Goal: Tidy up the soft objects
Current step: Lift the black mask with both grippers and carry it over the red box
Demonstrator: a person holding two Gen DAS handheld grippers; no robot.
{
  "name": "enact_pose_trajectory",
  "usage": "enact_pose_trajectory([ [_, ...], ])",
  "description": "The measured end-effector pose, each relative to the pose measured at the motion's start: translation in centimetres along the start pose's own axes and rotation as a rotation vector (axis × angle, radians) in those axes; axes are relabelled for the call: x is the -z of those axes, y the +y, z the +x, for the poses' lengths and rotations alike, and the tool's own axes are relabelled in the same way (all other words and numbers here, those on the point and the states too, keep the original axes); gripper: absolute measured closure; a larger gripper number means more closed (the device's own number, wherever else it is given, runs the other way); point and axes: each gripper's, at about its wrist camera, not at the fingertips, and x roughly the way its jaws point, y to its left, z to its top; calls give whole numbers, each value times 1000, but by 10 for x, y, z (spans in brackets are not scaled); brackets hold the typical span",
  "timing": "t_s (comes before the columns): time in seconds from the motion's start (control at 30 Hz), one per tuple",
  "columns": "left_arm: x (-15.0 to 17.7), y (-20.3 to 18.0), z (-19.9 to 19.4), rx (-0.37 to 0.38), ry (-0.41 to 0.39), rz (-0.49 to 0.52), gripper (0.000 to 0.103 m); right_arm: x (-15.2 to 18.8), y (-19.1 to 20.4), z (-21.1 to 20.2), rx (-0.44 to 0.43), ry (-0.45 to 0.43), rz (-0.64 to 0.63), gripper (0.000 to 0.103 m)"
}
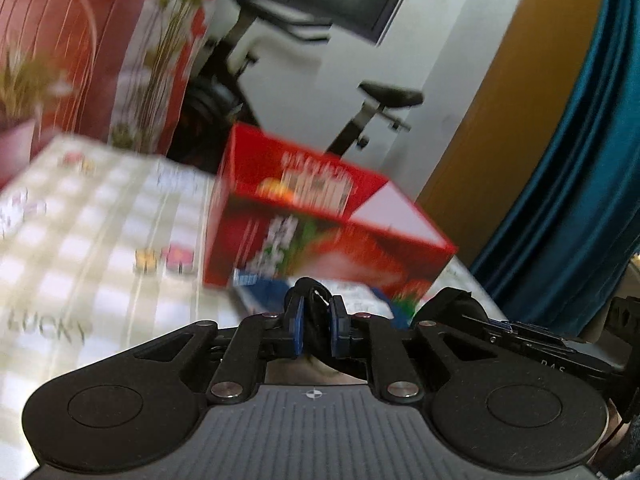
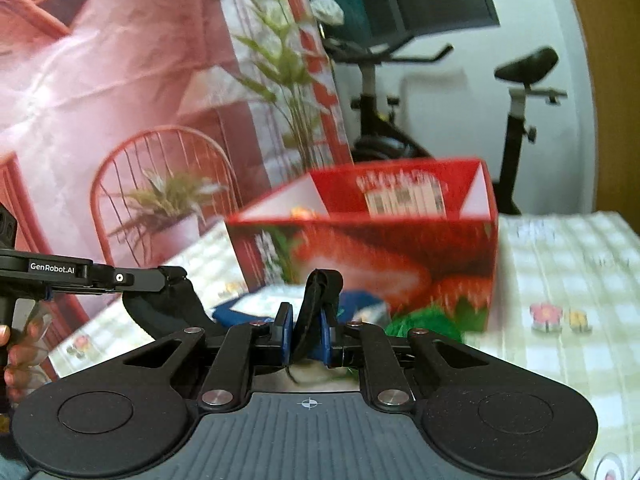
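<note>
My left gripper (image 1: pixel 316 322) and right gripper (image 2: pixel 306 334) each pinch an end of one limp, matte black cloth (image 2: pixel 316 304), hanging in front of the glossy red strawberry-printed box (image 2: pixel 384 256), open-topped, on a checked tablecloth (image 2: pixel 560 280).

Left gripper (image 1: pixel 316 320): matte black linkage arms, blue finger pads (image 1: pixel 296 322), silver pivot screws, ribbed grey base with crosshair mark. Right gripper (image 2: pixel 306 330): identical build. White "GenRobot.AI" lettering on left unit; bare fingers on its handle.
</note>
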Motion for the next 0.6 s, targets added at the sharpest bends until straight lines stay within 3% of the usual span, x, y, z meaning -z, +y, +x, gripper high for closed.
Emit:
enact_pose_trajectory([
  [0.23,-19,-12,-14,13,-88,25,90,-25,5,-10,-21,-66,-34,90],
  [0.6,-33,-16,4,7,-94,87,90,-41,4,8,0,-60,-109,90],
])
